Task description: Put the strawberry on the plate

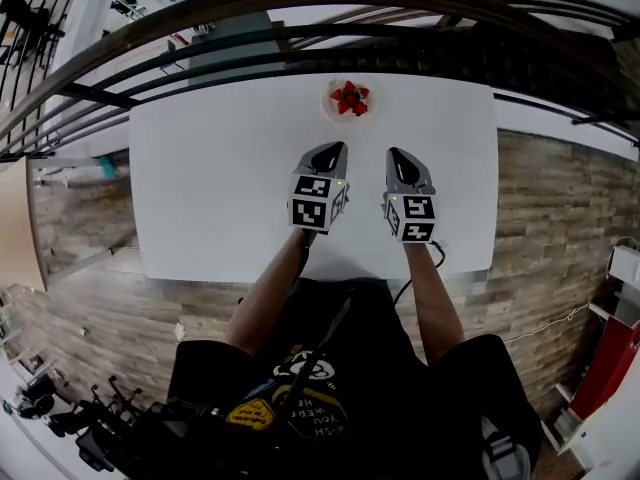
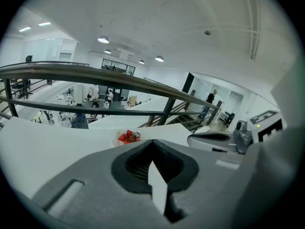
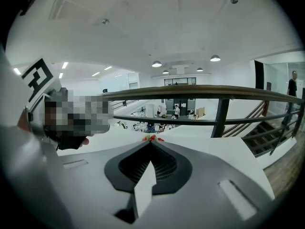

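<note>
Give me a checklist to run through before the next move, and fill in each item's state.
1. Fruit on the plate: ok. The strawberries lie on the plate at the far edge of the table.
2. Left gripper empty: ok. Its jaws are together with nothing between them.
3. Right gripper empty: ok. Its jaws are together with nothing between them.
4. Grippers clear of the plate: ok. Both are over the table's near half, apart from the plate.
5. No loose fruit elsewhere on the table: ok. None shows in the head view.
6. Number of strawberries on the plate: cannot tell, they are too small to count.
</note>
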